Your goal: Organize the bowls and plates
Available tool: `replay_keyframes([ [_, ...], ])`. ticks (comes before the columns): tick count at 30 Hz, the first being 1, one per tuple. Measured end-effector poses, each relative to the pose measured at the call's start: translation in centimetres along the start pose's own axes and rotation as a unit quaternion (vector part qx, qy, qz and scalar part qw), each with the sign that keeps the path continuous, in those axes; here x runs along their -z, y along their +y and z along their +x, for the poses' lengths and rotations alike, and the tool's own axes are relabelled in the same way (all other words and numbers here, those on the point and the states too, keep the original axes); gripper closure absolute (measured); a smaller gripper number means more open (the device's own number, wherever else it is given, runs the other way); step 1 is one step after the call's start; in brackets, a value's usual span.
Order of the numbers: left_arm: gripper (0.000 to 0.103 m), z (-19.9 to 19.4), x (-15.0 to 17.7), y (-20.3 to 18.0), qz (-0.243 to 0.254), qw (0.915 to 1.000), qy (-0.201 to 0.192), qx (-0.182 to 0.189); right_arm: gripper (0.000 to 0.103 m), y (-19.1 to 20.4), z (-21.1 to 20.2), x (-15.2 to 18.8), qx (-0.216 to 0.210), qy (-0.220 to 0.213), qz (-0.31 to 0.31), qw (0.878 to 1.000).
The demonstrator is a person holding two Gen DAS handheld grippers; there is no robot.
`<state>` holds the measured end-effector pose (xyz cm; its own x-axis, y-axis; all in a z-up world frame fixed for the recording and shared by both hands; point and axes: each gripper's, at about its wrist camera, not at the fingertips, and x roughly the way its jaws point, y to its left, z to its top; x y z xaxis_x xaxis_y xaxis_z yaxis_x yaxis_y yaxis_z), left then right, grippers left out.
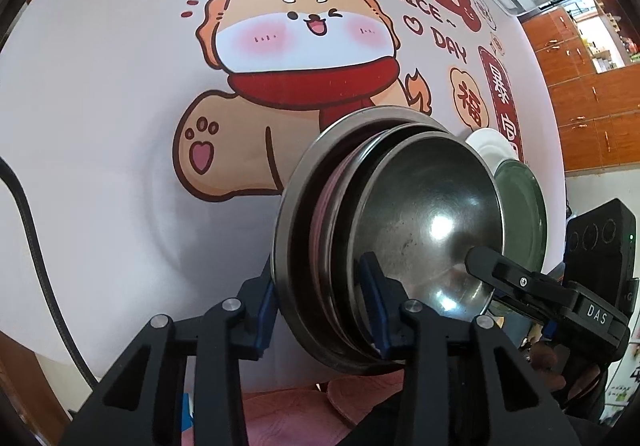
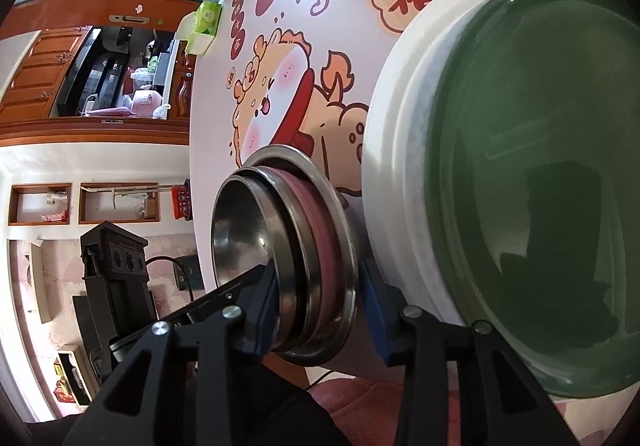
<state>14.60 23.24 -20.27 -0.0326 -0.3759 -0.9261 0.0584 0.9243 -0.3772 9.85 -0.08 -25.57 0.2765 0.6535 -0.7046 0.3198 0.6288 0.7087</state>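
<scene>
The left gripper point(image 1: 324, 298) is clamped on the near rim of a stack of steel dishes point(image 1: 400, 246), its blue-padded fingers point(image 1: 266, 306) pressing either side of the nested rims. The right gripper point(image 2: 320, 298) grips the same stack's rim from the right side, one finger inside the top steel bowl point(image 2: 240, 230). A pink plate point(image 2: 320, 230) sits sandwiched within the stack. Just right of it, a green plate point(image 2: 540, 205) lies on a white plate point(image 2: 404, 149). Everything rests on a tablecloth point(image 1: 100, 85) printed with a cartoon dog.
</scene>
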Motion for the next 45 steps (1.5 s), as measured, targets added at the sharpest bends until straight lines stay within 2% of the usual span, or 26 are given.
replay_keyframes([
  [8, 0.066, -0.3, 0.0, -0.1, 0.007, 0.9999, -0.011, -0.007, 0.066, -0.2, 0.1, 0.0, -0.016, 0.004, 0.0, 1.0],
  [14, 0.066, -1.6, 0.0, -0.8, 0.023, 0.9986, -0.041, -0.023, 0.068, 0.4, -0.2, 0.1, -0.026, 0.002, -0.017, 1.0],
  [24, 0.066, -4.2, 0.8, -3.0, 0.058, 0.9931, -0.095, -0.037, 0.069, 1.3, -2.0, 0.4, -0.037, -0.026, -0.051, 0.998],
  [33, 0.066, -5.2, 1.9, -6.4, 0.097, 0.9887, -0.106, -0.045, 0.069, 0.3, -5.0, 1.0, -0.05, -0.061, -0.057, 0.995],
  [45, 0.066, -4.0, 3.2, -12.3, 0.147, 0.9842, -0.094, -0.029, 0.069, -2.6, -10.3, 2.2, -0.028, -0.112, -0.05, 0.992],
])
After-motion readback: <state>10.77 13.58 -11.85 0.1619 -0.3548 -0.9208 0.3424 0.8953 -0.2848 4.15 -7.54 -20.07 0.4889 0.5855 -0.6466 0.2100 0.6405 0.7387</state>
